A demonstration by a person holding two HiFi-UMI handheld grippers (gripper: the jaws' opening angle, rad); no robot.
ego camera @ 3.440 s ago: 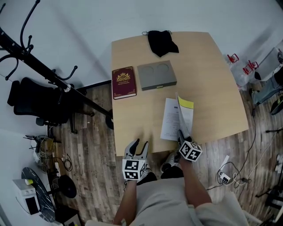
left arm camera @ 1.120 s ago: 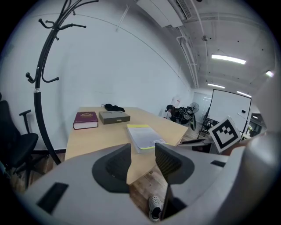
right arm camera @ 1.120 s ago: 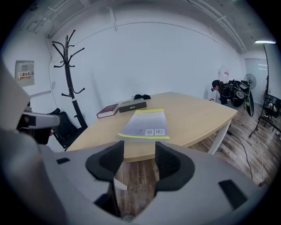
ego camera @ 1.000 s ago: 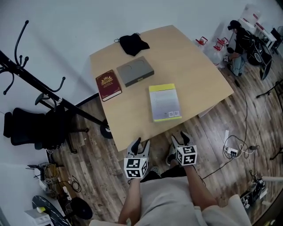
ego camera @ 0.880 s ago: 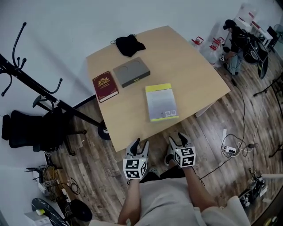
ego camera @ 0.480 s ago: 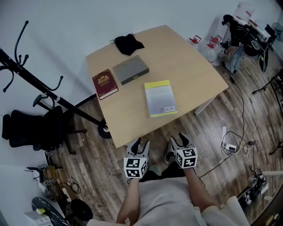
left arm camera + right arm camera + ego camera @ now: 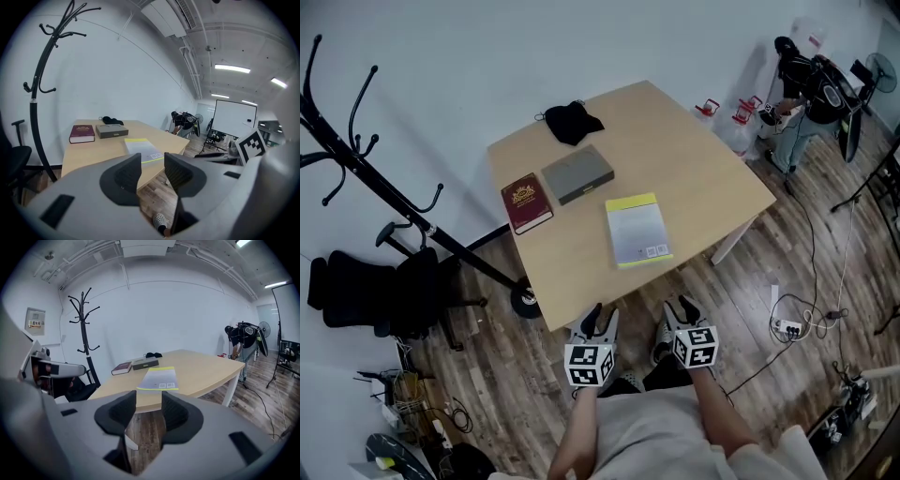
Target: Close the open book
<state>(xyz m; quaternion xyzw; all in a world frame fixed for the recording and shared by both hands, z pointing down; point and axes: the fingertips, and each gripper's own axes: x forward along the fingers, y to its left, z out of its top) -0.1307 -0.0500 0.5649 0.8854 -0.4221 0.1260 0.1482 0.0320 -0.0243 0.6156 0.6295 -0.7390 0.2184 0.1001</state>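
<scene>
Both tools are off the bench now. The left tool (image 7: 600, 321) and the right tool (image 7: 679, 313) hang over the wood floor (image 7: 759, 281), just past the near edge of the bench (image 7: 694, 150). Each tool has its jaws a little apart with nothing between them. Both pairs of jaws have just been closing a bit.

A few seconds ago the book was open on the bench, with pages standing up by the right tool. Now the book (image 7: 637, 230) lies flat and shut on the bench, close to its near edge. Its pale cover faces up, with a yellow strip at the far end. So I think the job is done, and the tools only need to stay away.

More things sit on the bench. A red book (image 7: 526, 202) lies at the left side and a grey box (image 7: 577, 173) lies next to it. A black cloth (image 7: 572, 122) sits at the far corner. None of them touch the shut book.

Left of the bench stand a black coat stand (image 7: 375, 178) and a black chair (image 7: 366, 291). A person (image 7: 797, 84) bends over past the far right corner. Nothing is in the way.
</scene>
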